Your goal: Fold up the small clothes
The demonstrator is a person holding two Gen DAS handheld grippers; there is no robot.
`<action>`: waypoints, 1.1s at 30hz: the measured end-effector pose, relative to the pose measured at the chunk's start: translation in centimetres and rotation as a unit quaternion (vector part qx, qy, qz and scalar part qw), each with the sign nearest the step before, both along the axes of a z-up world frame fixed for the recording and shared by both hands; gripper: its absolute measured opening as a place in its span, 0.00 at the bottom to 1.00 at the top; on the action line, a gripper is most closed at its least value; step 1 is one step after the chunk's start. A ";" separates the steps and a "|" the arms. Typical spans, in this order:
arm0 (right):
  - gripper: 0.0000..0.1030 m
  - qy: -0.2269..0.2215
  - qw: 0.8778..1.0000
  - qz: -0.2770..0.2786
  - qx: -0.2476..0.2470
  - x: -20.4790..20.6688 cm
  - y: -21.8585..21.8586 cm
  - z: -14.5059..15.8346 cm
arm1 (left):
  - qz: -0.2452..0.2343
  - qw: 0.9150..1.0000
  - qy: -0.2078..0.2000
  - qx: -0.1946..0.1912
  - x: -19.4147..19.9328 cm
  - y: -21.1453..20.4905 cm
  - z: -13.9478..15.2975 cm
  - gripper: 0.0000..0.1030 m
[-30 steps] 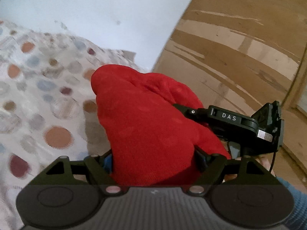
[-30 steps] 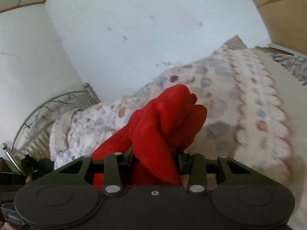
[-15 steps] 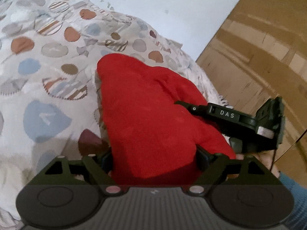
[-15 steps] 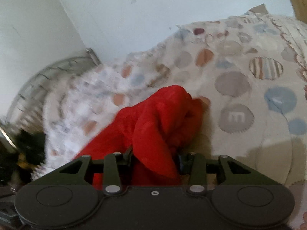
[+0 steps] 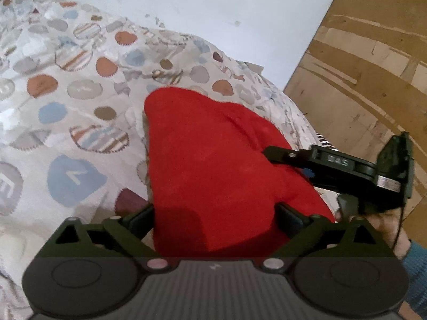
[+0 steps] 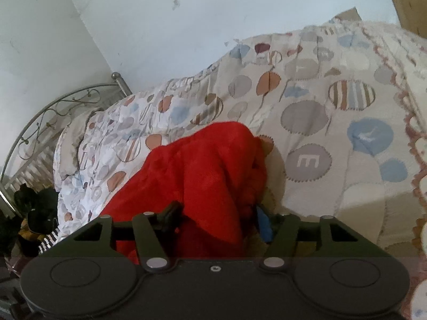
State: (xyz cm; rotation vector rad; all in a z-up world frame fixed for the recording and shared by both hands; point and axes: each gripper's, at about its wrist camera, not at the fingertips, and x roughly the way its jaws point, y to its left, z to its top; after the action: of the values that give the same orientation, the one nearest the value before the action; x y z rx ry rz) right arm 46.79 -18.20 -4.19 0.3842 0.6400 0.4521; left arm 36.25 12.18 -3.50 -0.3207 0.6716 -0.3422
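Note:
A red fleece garment [image 5: 213, 160] lies bunched on the patterned bedspread [image 5: 66, 106]. My left gripper [image 5: 216, 213] straddles its near end. The jaws are opening and the fingers [image 5: 145, 217] stand at the cloth's sides without pinching it. In the right wrist view the same red garment [image 6: 200, 165] is heaped between the jaws of my right gripper [image 6: 218, 216], which are also opening. A gap and a blue pad [image 6: 263, 225] show at its right side. The right gripper's body [image 5: 339, 165] reaches in over the cloth's right edge, held by a hand [image 5: 387, 226].
The bedspread [image 6: 320, 106] runs back to a white wall. A metal headboard [image 6: 53, 112] and a pillow [image 6: 72, 144] stand at the left. Dark items [image 6: 29, 208] sit beside the bed. A wooden panel [image 5: 360, 66] rises at the right.
Both grippers came down with the red garment until it rests on the bedspread. Both pairs of jaws have spread wider, and the right one no longer pinches the cloth.

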 end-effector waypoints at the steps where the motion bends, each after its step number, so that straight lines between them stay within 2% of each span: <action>1: 0.69 -0.007 1.000 0.000 -0.005 -0.4 -0.1 0.4 | 0.004 1.000 -0.004 0.006 -0.2 -0.1 0.4 0.96; 5: 0.94 -0.041 0.998 -0.011 -0.037 -2.1 -0.3 2.4 | 0.021 0.999 -0.019 0.029 -1.2 -0.3 2.0 0.99; 8: 1.00 -0.060 0.997 -0.019 -0.043 -3.4 -0.8 3.8 | 0.028 0.998 -0.032 0.040 -2.3 -0.4 3.3 0.99; 16: 1.00 -0.111 0.991 -0.059 -0.055 -8.0 -1.8 7.7 | 0.073 0.993 -0.078 0.057 -6.5 0.3 7.0 0.99; 20: 1.00 -0.136 0.984 -0.097 -0.057 -11.4 -2.2 9.5 | 0.095 0.988 -0.104 0.066 -9.3 0.3 8.6 0.99; 24: 1.00 -0.161 0.980 -0.106 -0.052 -14.9 -2.4 10.7 | 0.114 0.981 -0.136 0.082 -12.4 0.1 9.9 0.99; 28: 1.00 -0.188 0.974 -0.105 -0.070 -18.8 -2.0 11.5 | 0.142 0.971 -0.167 0.099 -15.7 -0.2 11.0 1.00; 33: 1.00 -0.223 0.966 -0.094 -0.087 -23.8 -1.5 11.9 | 0.153 0.963 -0.189 0.115 -19.4 -0.8 11.7 1.00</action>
State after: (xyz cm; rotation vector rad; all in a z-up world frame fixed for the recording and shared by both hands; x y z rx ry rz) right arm 23.01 -19.74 7.67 0.1638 0.1982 0.2838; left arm 16.85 11.34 8.15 -0.1267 0.2736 -0.0238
